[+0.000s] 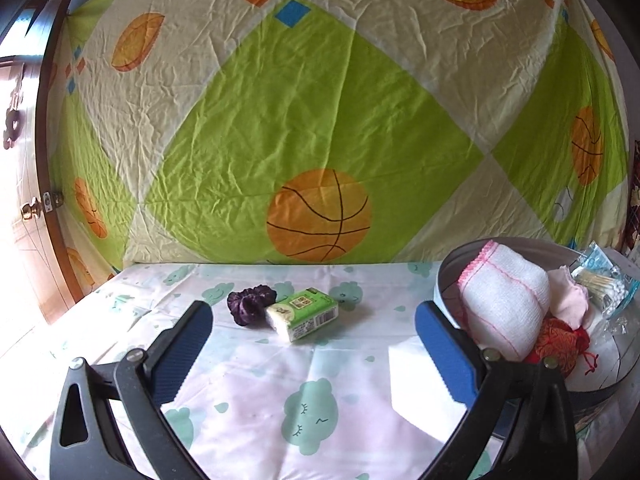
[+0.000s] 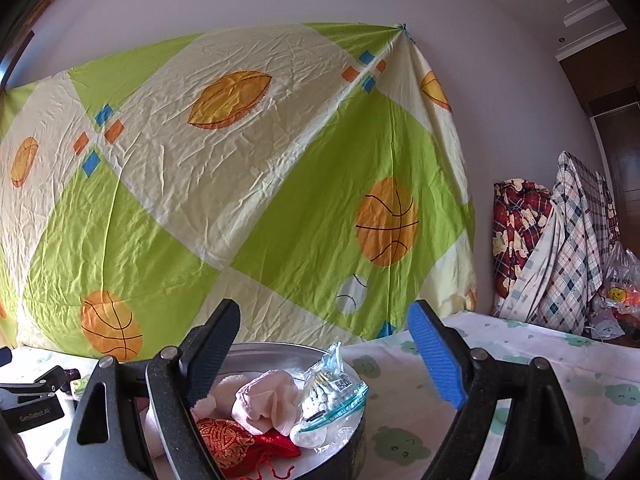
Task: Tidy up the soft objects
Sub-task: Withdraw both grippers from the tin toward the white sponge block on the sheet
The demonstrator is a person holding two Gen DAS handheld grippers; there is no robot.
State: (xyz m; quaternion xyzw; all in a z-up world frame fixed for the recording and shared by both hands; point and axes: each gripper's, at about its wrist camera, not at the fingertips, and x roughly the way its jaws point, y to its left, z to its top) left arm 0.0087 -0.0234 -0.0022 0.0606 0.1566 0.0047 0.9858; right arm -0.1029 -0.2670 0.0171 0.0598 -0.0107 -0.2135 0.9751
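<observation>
Scrunchie (image 1: 251, 304) and tissue pack (image 1: 303, 314) lie ahead of wide-spread left claw (image 1: 314, 316).

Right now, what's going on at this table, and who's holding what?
Nobody holds anything. The left gripper is open, facing a purple scrunchie and a green tissue pack that lie touching on the tablecloth. The right gripper is open over the round tin, which already holds a white cloth, pink socks, a red pouch and a bag of cotton swabs.
</observation>
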